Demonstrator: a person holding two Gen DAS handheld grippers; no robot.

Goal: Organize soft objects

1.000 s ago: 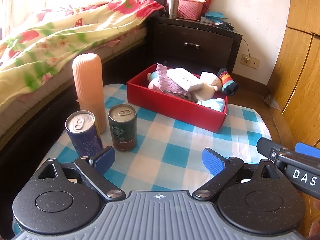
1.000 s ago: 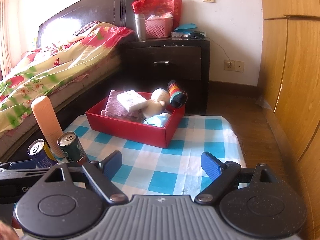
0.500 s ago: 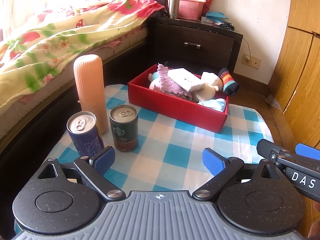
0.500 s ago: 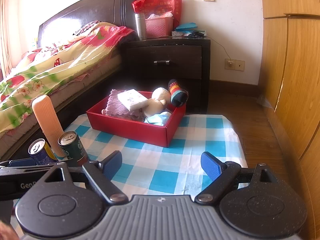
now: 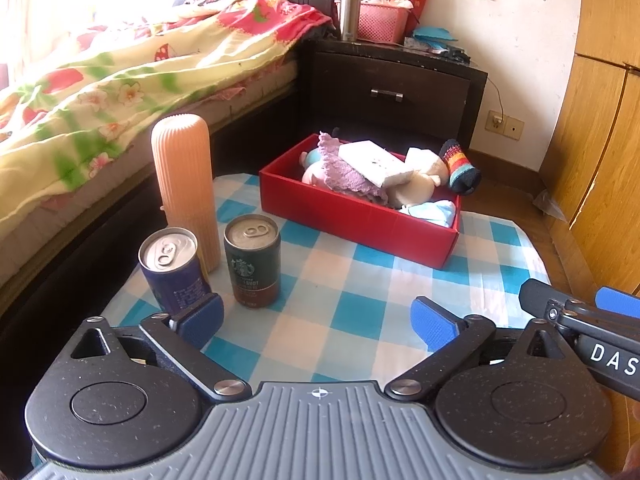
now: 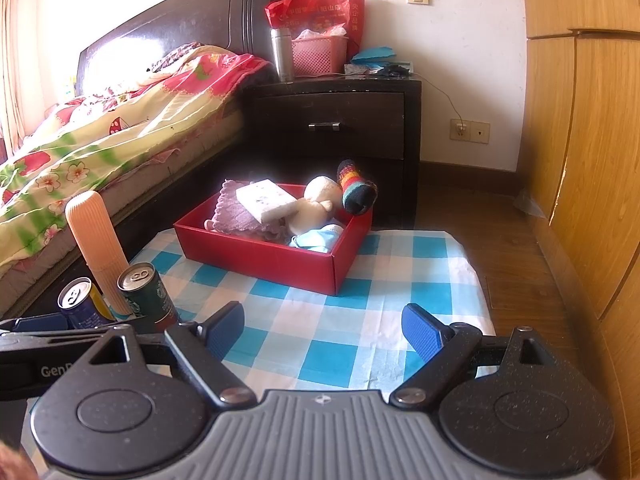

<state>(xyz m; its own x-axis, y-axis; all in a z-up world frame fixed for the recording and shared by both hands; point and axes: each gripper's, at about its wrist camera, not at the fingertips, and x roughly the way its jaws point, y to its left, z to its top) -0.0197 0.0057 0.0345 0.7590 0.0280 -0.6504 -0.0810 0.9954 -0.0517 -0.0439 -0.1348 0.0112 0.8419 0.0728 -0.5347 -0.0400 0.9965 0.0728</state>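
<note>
Seemingly done | left tongs [image 5: 316, 318] and right tongs [image 6: 322, 330] apart, empty | soft items all in red cardboard box [image 5: 352, 216] | nudge hanging striped knitted sock [image 5: 460, 166] inside, avoid cans.

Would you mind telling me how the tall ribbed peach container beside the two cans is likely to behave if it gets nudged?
The peach container stands tall and narrow, so it probably tips easily if pushed near its top. Being round, it would likely roll once down. Its ribbed surface should offer some grip. It stands close to the blue can, so a fall could knock that can.
</note>
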